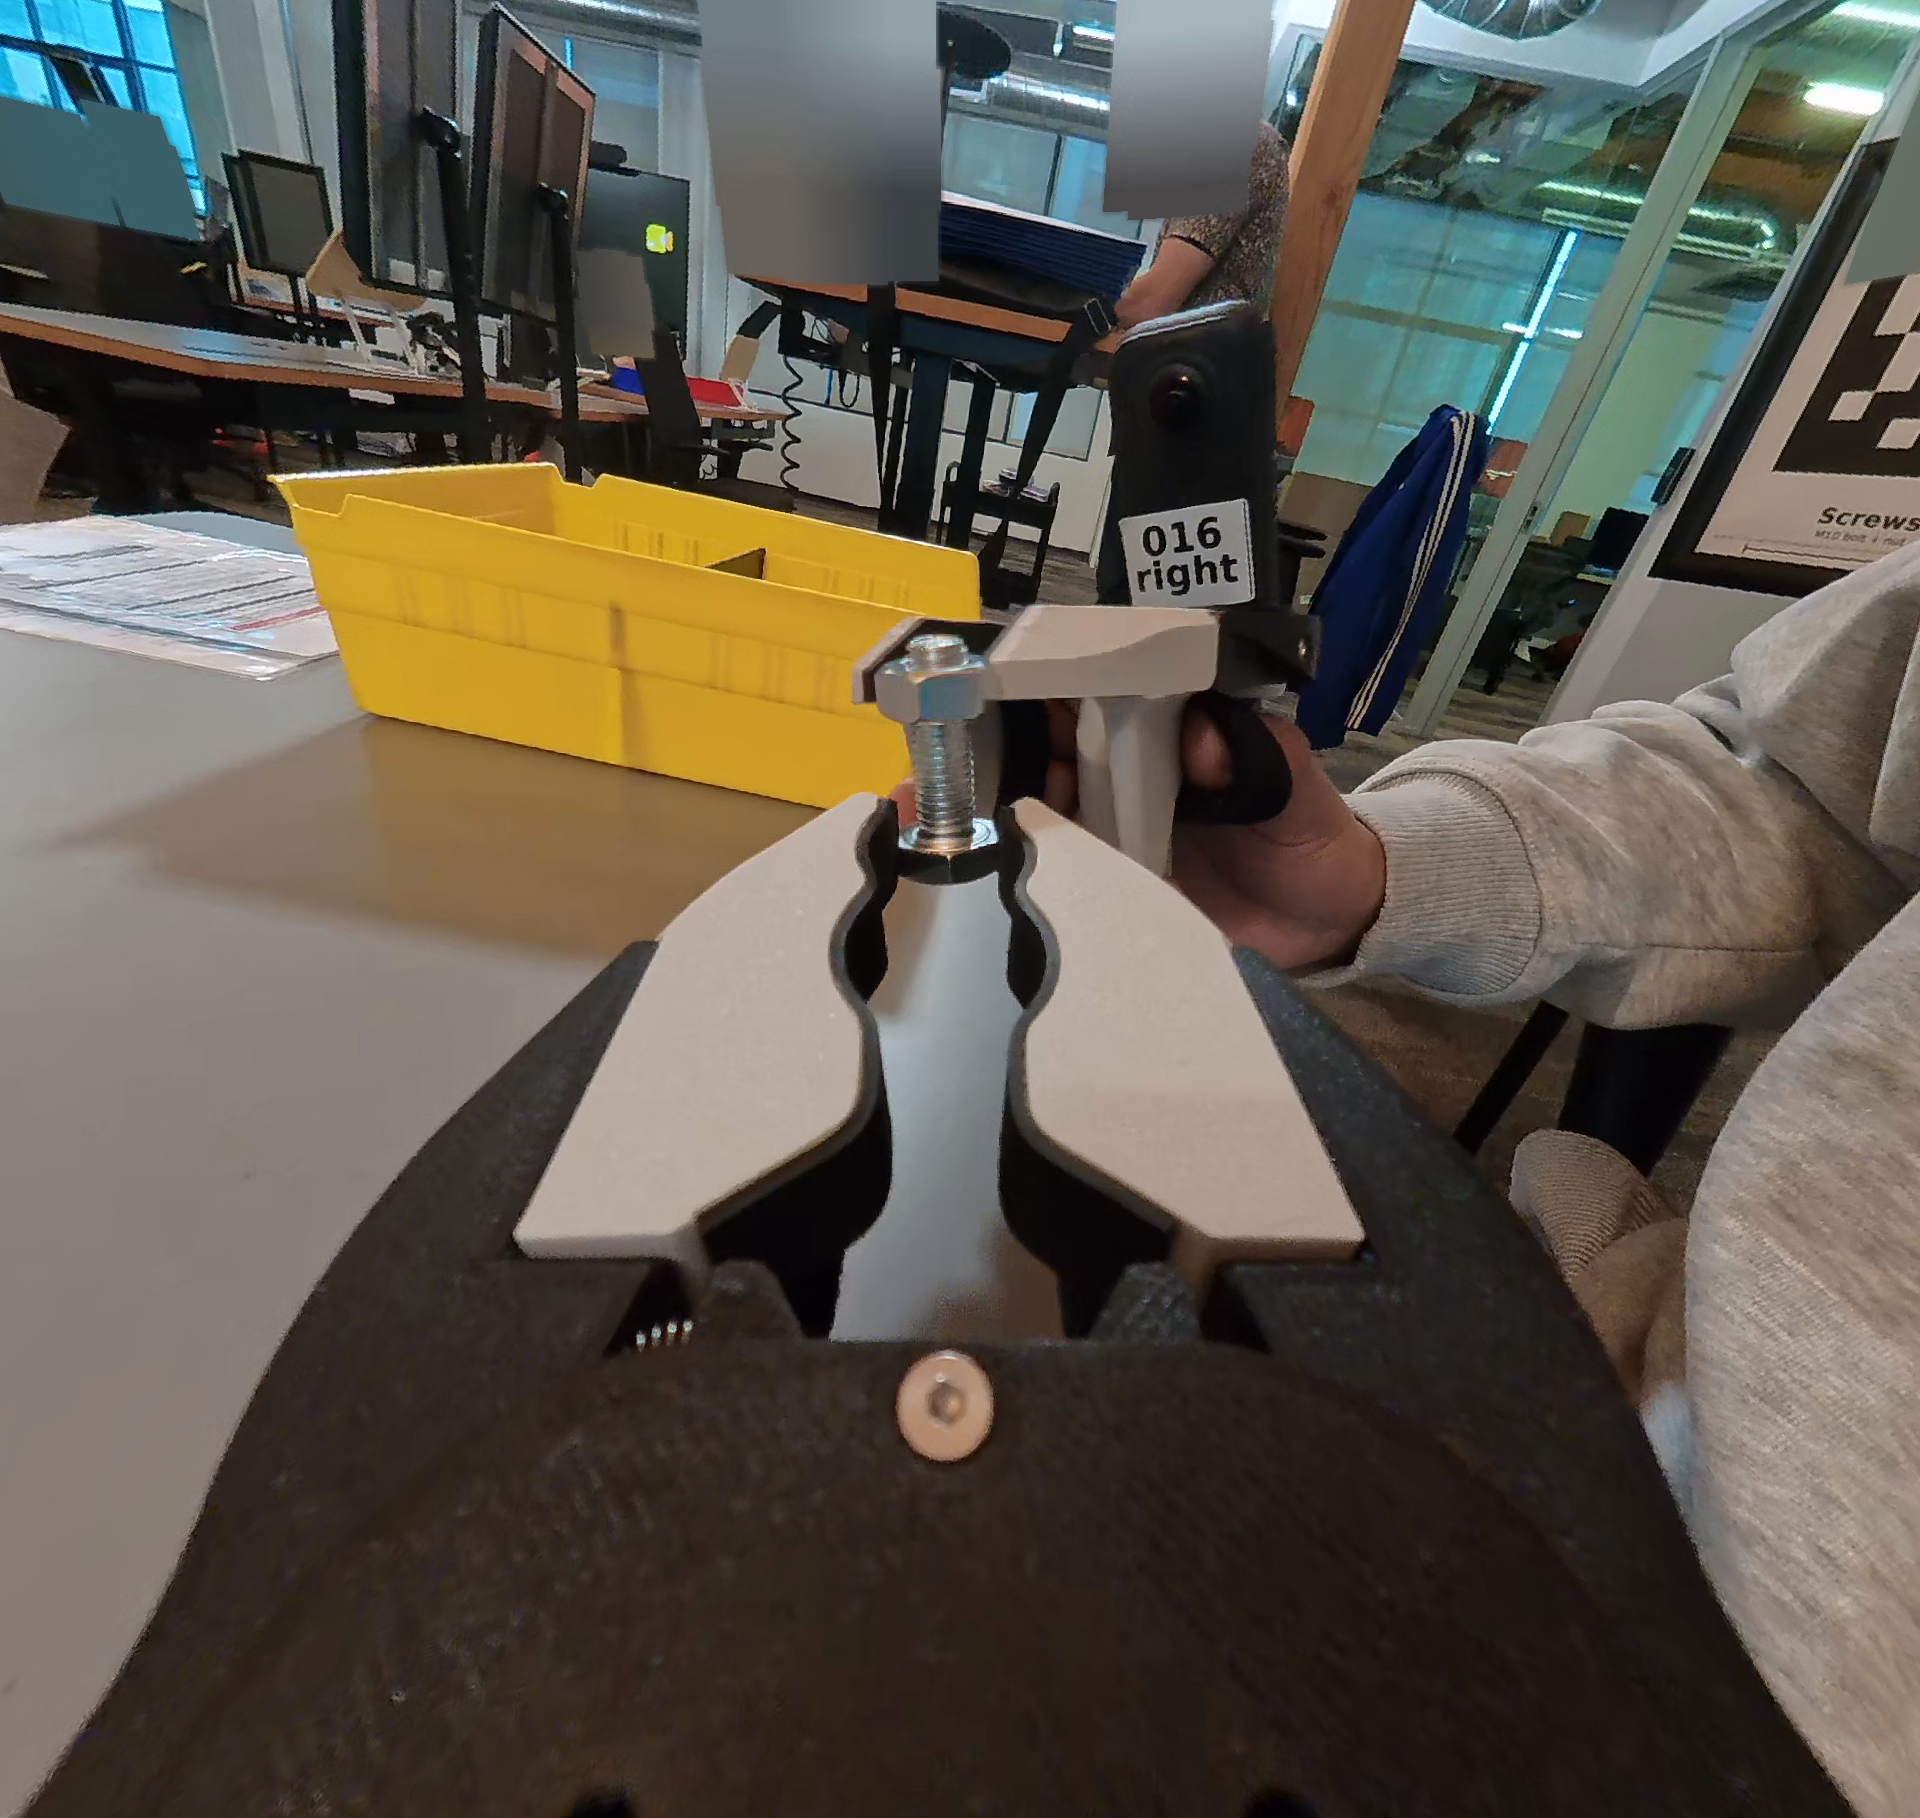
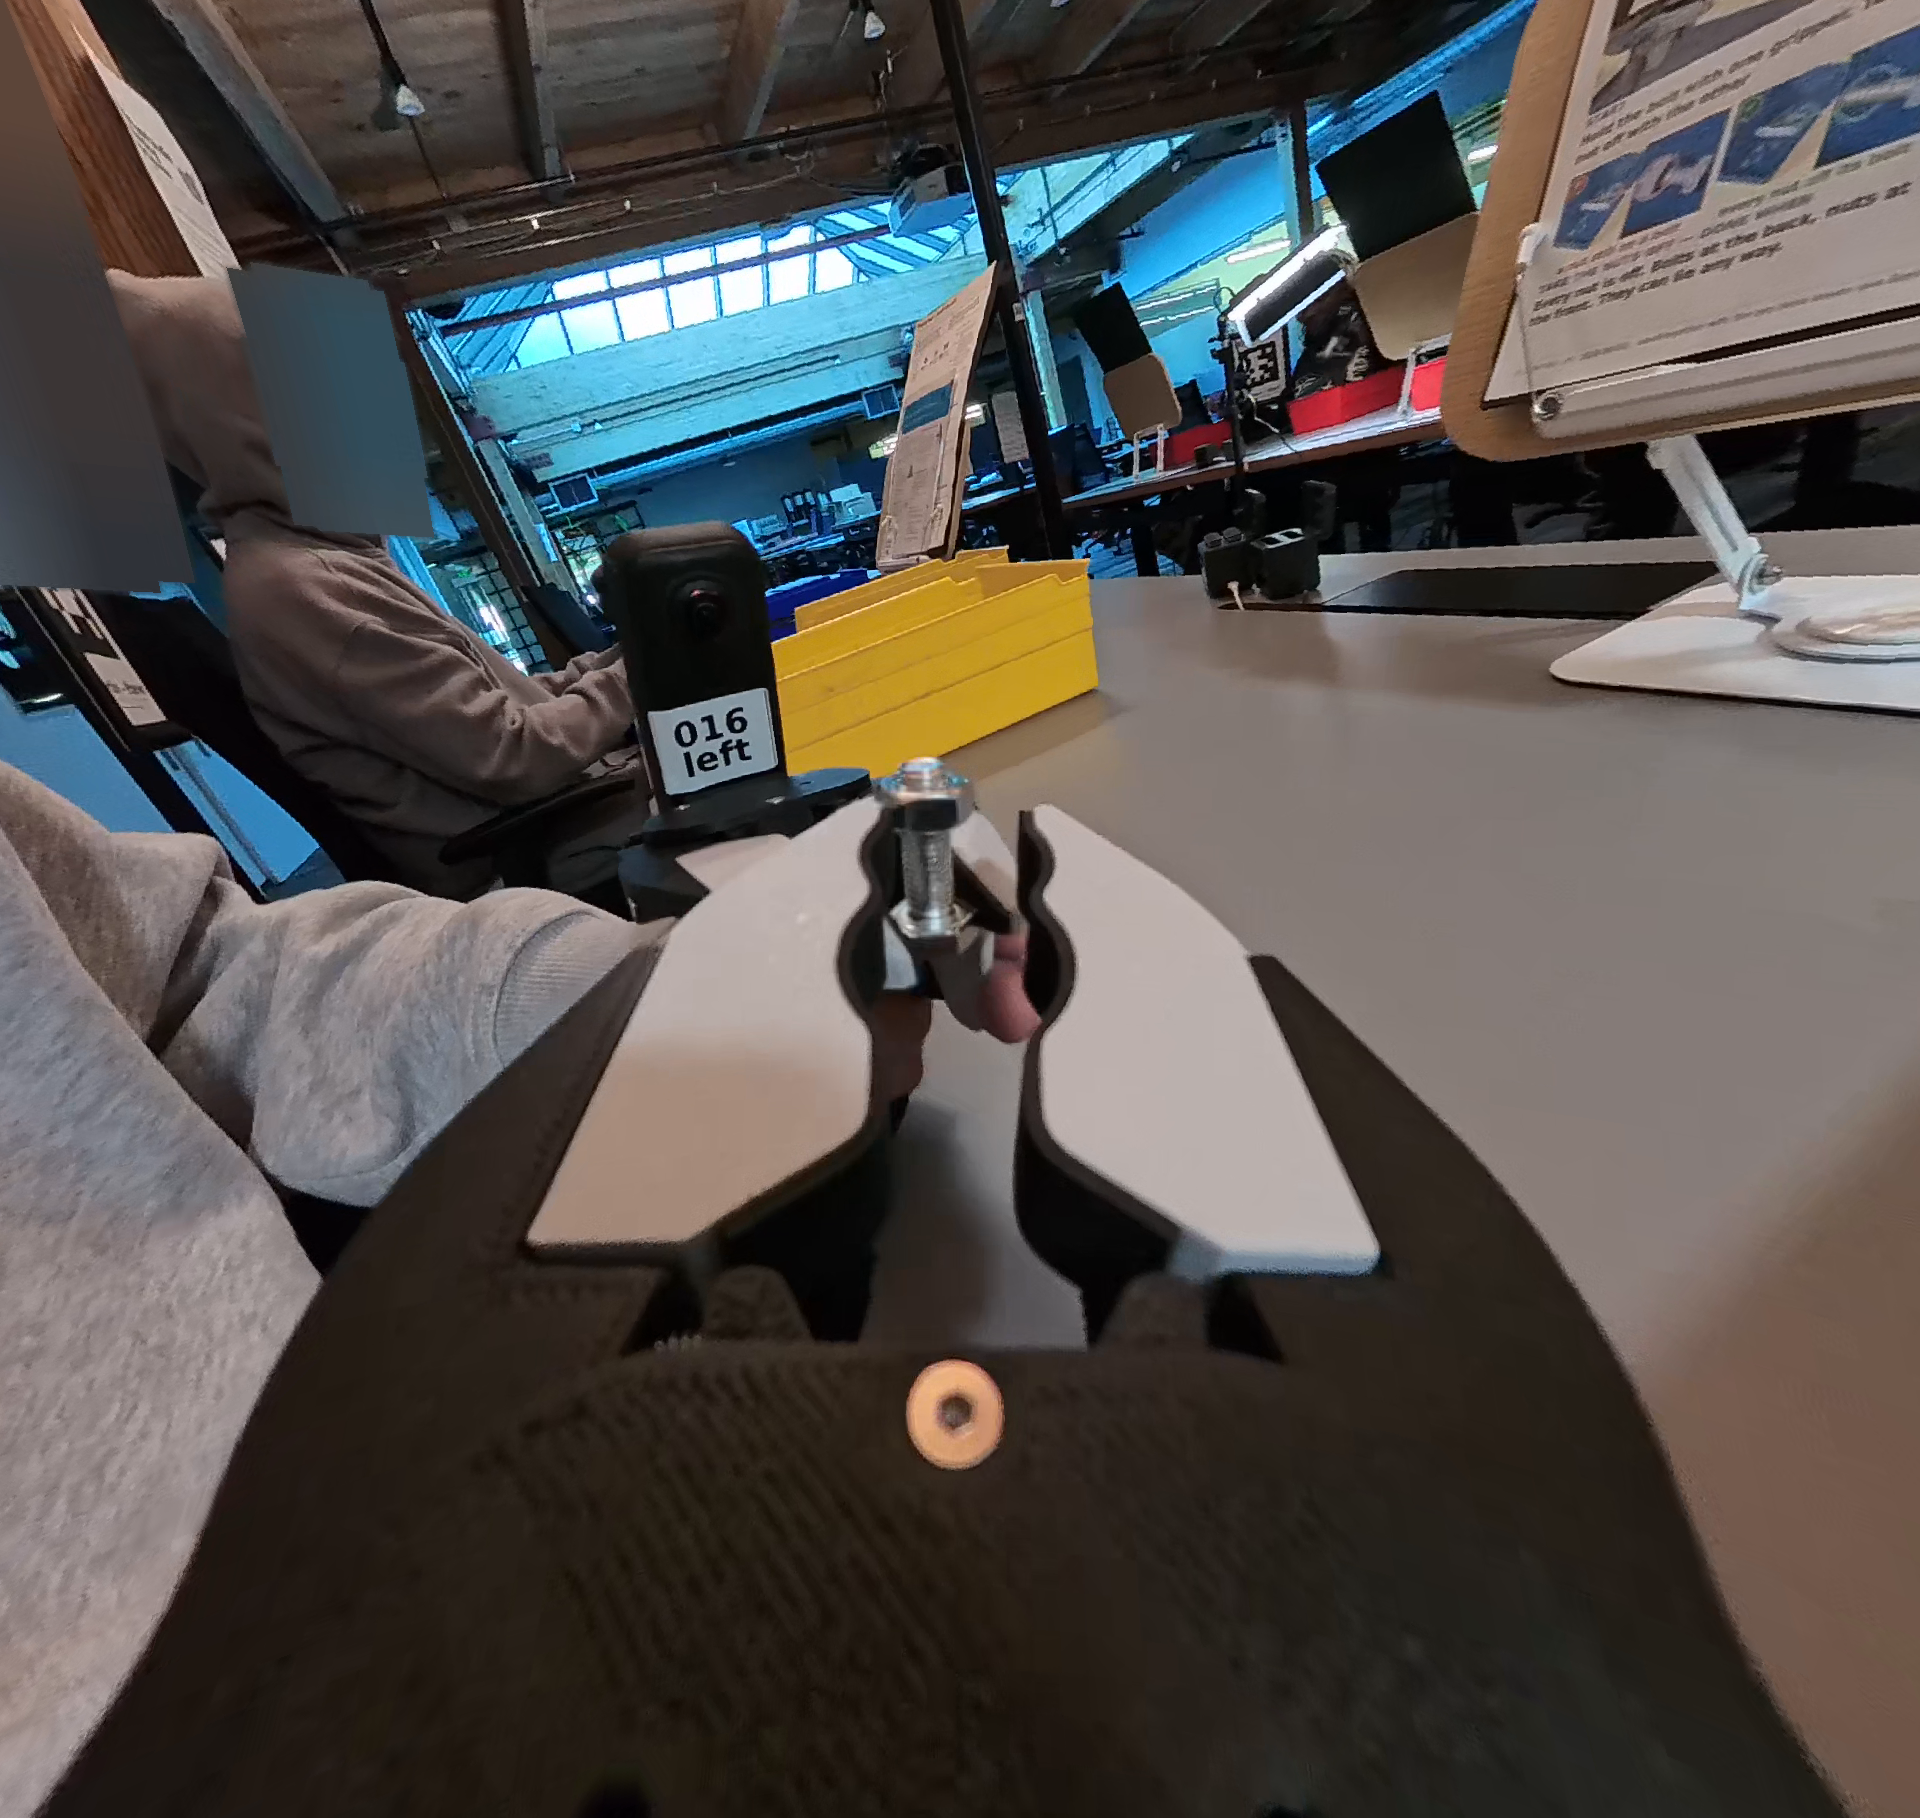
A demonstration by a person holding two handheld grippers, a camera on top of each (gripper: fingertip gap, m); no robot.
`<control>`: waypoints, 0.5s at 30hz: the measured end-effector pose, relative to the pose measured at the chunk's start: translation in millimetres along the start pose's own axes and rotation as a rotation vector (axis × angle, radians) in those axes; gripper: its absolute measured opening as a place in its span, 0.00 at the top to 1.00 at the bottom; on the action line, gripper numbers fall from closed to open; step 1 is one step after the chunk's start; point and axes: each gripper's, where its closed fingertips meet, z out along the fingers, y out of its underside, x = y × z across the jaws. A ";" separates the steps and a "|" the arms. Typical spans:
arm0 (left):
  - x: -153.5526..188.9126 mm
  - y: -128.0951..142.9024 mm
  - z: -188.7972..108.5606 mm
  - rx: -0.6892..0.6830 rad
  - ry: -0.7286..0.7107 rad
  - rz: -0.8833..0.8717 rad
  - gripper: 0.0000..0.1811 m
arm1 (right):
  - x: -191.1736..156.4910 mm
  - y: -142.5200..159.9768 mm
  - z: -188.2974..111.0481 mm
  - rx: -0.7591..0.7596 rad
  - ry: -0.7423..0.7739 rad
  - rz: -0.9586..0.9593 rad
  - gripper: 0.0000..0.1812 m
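Note:
A silver bolt (image 1: 940, 766) stands upright above the grey table (image 1: 260, 937). My left gripper (image 1: 945, 833) is shut on the bolt's lower end, with the head between its fingertips. A silver nut (image 1: 930, 690) sits near the top of the thread. My right gripper (image 1: 935, 667) comes in from the right at the nut's height. In the right wrist view my right gripper (image 2: 943, 823) brackets the nut (image 2: 923, 810). Its left finger is against the nut and a small gap shows on the right side. The left gripper (image 2: 935, 947) holds the bolt (image 2: 928, 875) from below.
A yellow divided bin (image 1: 623, 625) stands on the table just beyond the grippers; it also shows in the right wrist view (image 2: 935, 656). A printed sheet (image 1: 145, 584) lies far left. An instruction board on a white stand (image 2: 1714, 625) is at right. A person in a hoodie (image 2: 395, 677) sits nearby. The grippers are tip to tip, or close to it.

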 end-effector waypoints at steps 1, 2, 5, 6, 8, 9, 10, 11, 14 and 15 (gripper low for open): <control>0.1 0.0 0.0 0.000 0.001 0.000 0.90 | 1.8 -0.4 -0.6 0.002 0.008 0.003 0.88; 0.2 0.1 0.1 -0.001 0.001 0.002 0.90 | 4.2 -0.5 -1.3 0.003 0.018 0.005 0.89; 0.6 0.3 0.5 -0.004 0.000 0.006 0.90 | 8.5 -1.1 -2.9 0.005 0.036 0.011 0.89; 0.4 0.3 0.3 -0.003 -0.001 0.005 0.90 | 6.3 -2.7 -3.0 0.015 0.023 0.013 0.89; 0.0 0.1 0.3 -0.002 -0.001 0.002 0.90 | -0.2 -5.1 -2.4 0.028 -0.012 0.014 0.87; 0.3 0.2 0.4 -0.002 -0.001 0.004 0.90 | -2.6 -4.9 -1.8 0.027 -0.021 0.009 0.86; 0.8 0.4 0.6 -0.004 0.001 0.008 0.90 | -3.6 -3.7 -0.9 0.020 -0.021 0.000 0.86; 1.3 0.7 0.8 -0.007 0.001 0.012 0.90 | -3.5 -2.2 -0.2 0.012 -0.016 -0.009 0.86; 0.6 0.2 0.4 -0.003 -0.001 0.007 0.90 | -1.1 -0.6 0.1 0.003 -0.001 -0.010 0.86; 0.3 -0.1 0.2 0.000 0.000 0.003 0.90 | 0.3 -0.9 -0.4 0.005 0.002 0.001 0.86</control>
